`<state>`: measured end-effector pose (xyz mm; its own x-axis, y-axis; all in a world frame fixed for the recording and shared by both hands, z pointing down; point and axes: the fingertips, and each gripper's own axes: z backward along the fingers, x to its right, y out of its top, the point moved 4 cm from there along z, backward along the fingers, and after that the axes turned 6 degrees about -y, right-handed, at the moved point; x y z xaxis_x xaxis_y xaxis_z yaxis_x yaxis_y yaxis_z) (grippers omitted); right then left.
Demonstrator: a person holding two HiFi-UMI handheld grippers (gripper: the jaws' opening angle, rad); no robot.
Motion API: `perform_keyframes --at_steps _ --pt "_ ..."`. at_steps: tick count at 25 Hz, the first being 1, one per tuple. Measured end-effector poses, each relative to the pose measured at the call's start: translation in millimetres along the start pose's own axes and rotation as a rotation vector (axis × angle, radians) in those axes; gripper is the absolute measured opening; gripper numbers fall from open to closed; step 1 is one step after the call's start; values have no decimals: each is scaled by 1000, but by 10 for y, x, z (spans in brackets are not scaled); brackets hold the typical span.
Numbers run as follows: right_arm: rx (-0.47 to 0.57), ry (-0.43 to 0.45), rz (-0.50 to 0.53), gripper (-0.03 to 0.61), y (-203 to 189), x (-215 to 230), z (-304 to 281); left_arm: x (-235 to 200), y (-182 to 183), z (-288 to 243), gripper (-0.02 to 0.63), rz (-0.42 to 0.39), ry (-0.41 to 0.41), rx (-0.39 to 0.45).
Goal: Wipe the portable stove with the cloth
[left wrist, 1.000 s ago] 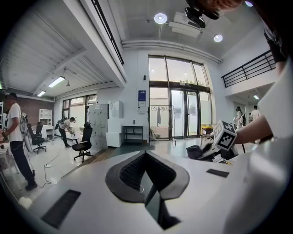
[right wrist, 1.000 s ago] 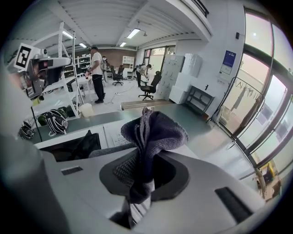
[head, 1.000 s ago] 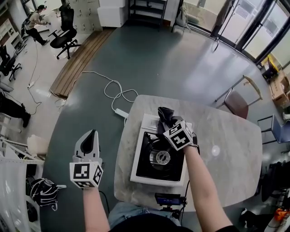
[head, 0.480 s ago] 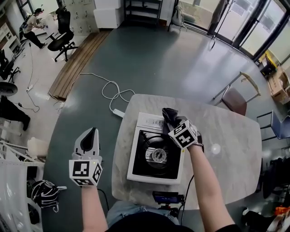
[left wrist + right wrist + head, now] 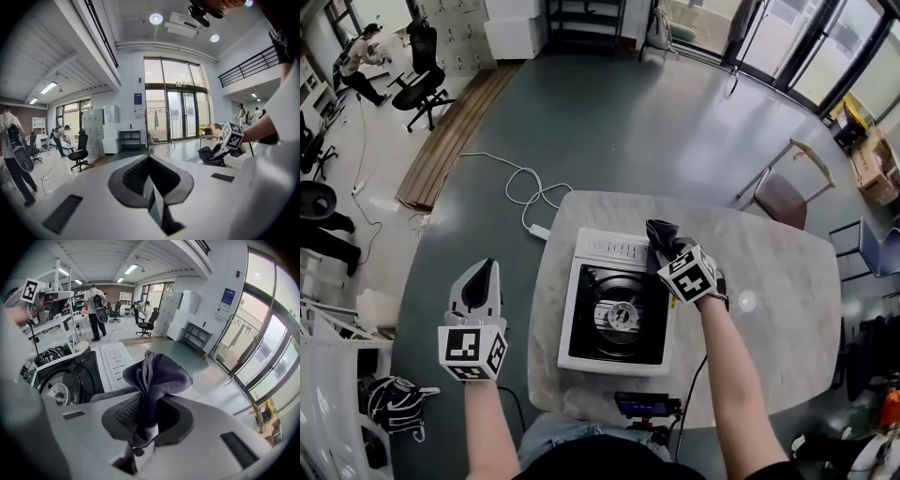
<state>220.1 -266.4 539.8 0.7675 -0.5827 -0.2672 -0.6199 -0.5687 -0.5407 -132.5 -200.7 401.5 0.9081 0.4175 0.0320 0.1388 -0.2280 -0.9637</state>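
- Right tool [image 5: 145, 423]: jaws clamped on a dark grey cloth [image 5: 157, 375]; the fabric bunches up in a wad past the tips.
- Cloth sits at the far right corner of the portable stove [image 5: 581, 323], by its white back strip. Whether it touches the stove cannot be told.
- Stove: white body, black top, round burner in the middle. It lies flat on the pale marbled surface [image 5: 773, 319], toward its left side.
- Left tool [image 5: 481, 284]: jaws pressed together, nothing between them. It is held left of the surface, above the grey floor [image 5: 609, 122], well apart from the stove.
- A white cable [image 5: 530, 190] loops on the floor beyond the surface's far left corner.
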Motion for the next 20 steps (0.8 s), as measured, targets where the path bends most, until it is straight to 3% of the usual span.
perform_keyframes --at_steps 8,20 --pt "2 -48 -51 64 -206 178 65 30 14 -23 11 -15 -18 -1" --pt "-76 -158 -94 64 -495 345 277 98 104 -24 11 -26 -51 31"
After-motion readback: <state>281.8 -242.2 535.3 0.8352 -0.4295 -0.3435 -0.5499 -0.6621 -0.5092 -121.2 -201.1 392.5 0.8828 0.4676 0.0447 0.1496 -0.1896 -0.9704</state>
